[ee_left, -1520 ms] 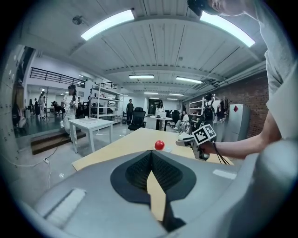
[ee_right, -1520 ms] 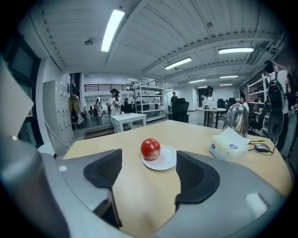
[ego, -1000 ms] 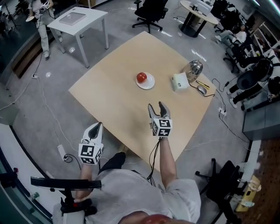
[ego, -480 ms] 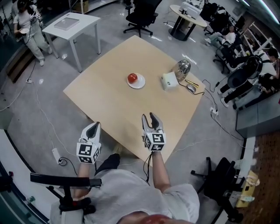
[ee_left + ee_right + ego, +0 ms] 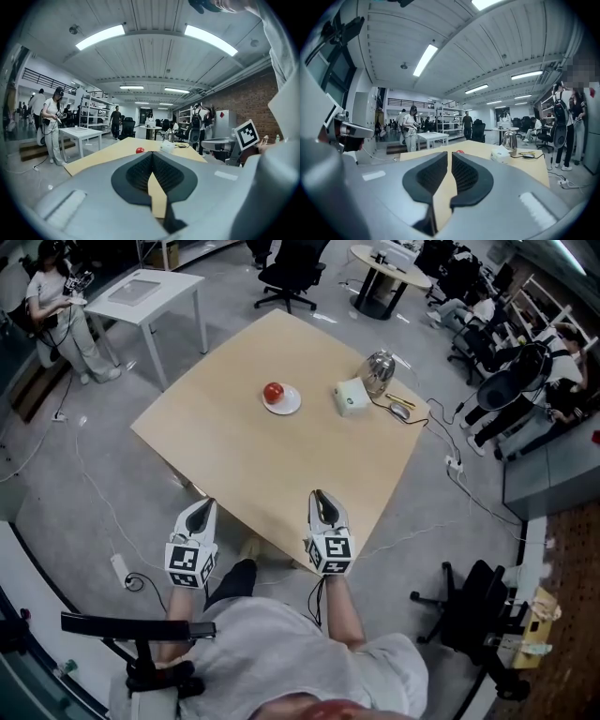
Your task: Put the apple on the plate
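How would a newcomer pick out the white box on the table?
Start at the big light wooden table in the middle of the head view. Toward its far right corner, between the plate with the apple and the shiny kettle, sits the white box. It is the only blocky, squarish thing there.

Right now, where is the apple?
In the head view, the apple sits on the white plate on the far half of the table, just left of the white box.

One apple [image 5: 273, 391], one plate [image 5: 292, 404], one kettle [image 5: 379, 372], perhaps one mouse [image 5: 400, 411].
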`<state>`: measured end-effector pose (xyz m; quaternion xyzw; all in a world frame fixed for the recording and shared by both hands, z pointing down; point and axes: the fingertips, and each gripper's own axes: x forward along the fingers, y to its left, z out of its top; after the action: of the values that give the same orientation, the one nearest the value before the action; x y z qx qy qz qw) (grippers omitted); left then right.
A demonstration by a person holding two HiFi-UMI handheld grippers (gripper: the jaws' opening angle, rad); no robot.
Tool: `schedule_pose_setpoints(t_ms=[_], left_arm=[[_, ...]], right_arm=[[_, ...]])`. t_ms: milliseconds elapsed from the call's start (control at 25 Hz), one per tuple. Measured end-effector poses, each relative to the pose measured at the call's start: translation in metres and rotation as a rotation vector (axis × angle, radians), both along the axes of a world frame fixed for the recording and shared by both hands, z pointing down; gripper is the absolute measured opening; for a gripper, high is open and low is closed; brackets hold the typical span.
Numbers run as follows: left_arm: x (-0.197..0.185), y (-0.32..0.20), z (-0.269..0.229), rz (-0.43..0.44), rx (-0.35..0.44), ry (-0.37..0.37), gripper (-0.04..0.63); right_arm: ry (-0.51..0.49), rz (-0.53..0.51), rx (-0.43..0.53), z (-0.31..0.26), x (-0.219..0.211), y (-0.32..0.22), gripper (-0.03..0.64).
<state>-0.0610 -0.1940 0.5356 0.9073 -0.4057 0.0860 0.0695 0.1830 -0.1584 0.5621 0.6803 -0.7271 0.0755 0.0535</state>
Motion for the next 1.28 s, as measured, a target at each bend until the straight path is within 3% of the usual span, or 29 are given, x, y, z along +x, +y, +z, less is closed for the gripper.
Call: schedule_pose_setpoints(t_ms=[160,680,1280], left_arm=[[-0.001,0.015,0.000,0.007,0.004,-0.001,0.020],[-0.013,0.058,0.006,-0.004,0.015,0.011,0.020],[-0.016,0.066,0.005,-0.008,0.025,0.010,0.020]], right_arm=[[-0.003,0.007,0.002,0.000,-0.001,0.025,0.005],[-0.012,-0.018,0.014,0.001,-0.020,0.070,0.005],[-0.023,-0.024,0.004,0.007,-0.022,0.078,0.005]])
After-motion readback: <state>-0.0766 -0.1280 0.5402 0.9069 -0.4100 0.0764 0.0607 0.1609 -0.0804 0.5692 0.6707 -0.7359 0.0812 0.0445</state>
